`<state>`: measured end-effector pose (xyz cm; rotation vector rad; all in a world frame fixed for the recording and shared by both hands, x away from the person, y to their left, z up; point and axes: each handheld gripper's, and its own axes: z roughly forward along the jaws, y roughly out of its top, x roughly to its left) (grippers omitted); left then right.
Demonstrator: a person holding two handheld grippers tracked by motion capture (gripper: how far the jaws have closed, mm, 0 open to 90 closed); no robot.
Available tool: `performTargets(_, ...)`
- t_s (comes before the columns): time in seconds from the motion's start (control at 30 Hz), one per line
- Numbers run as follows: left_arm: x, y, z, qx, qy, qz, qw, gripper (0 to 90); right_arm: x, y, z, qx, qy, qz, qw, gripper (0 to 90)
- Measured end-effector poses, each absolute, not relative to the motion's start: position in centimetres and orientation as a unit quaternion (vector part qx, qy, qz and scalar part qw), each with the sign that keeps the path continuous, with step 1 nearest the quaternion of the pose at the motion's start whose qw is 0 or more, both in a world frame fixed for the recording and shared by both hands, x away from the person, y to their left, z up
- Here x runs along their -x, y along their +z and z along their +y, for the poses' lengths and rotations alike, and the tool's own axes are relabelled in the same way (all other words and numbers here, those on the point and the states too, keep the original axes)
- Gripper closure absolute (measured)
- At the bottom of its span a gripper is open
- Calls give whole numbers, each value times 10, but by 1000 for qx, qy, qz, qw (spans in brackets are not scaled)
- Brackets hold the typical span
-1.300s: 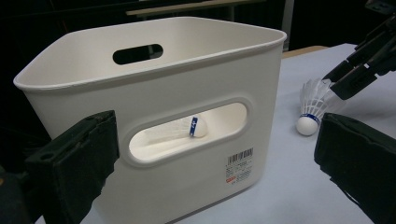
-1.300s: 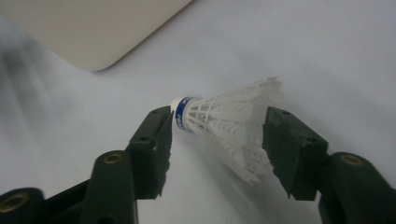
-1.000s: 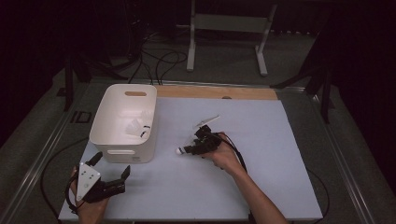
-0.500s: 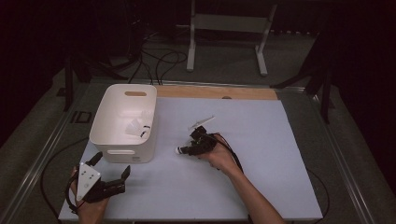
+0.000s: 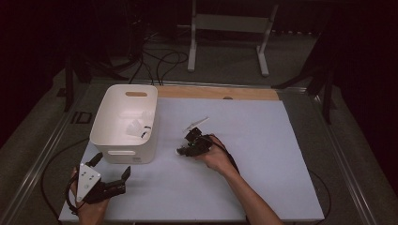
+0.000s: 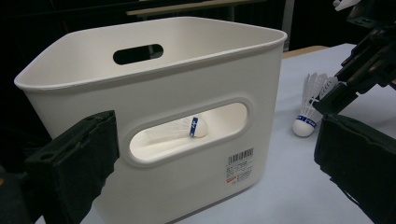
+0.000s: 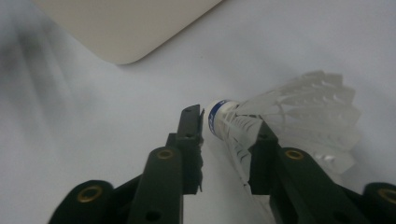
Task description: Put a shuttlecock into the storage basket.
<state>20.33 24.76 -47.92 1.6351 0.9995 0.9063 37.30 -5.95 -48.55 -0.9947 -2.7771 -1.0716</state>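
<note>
A white feather shuttlecock [image 5: 180, 151] [image 7: 280, 112] [image 6: 310, 109] with a blue band lies on the pale table mat [image 5: 263, 159], right of the white bin [image 5: 123, 153]. My right gripper [image 5: 187, 146] [image 7: 226, 123] is low over it. The shuttlecock lies between the two jaws, which have just been closing; a thin gap still shows beside the left jaw. My left gripper [image 5: 112, 164] [image 6: 217, 126] rests at the front left, open and holding nothing, facing the bin's near wall [image 6: 187, 70]. Another shuttlecock [image 6: 187, 130] lies inside the bin, seen through the handle slot.
The bin [image 5: 117, 93] holds shuttlecocks [image 5: 136, 129]. A wooden strip [image 5: 216, 92] runs along the mat's far edge. A metal stand [image 5: 225, 28] and cables are on the floor beyond. Bare mat stretches to the right of my right hand [image 5: 216, 159].
The right gripper's jaws have narrowed around the shuttlecock, and the hand has shifted slightly. The left gripper has kept still.
</note>
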Motion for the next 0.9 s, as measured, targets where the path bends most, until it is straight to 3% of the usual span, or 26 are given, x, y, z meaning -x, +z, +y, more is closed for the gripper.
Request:
performTargets(0.6, -203, -479, 247, -673, 373, 411, 489, 5, -369, -485, -48, 297, -325, -897, -29, 864)
performTargets(0.9, -203, -479, 247, -674, 373, 411, 488, 5, -368, -484, -48, 294, -323, -899, -31, 875)
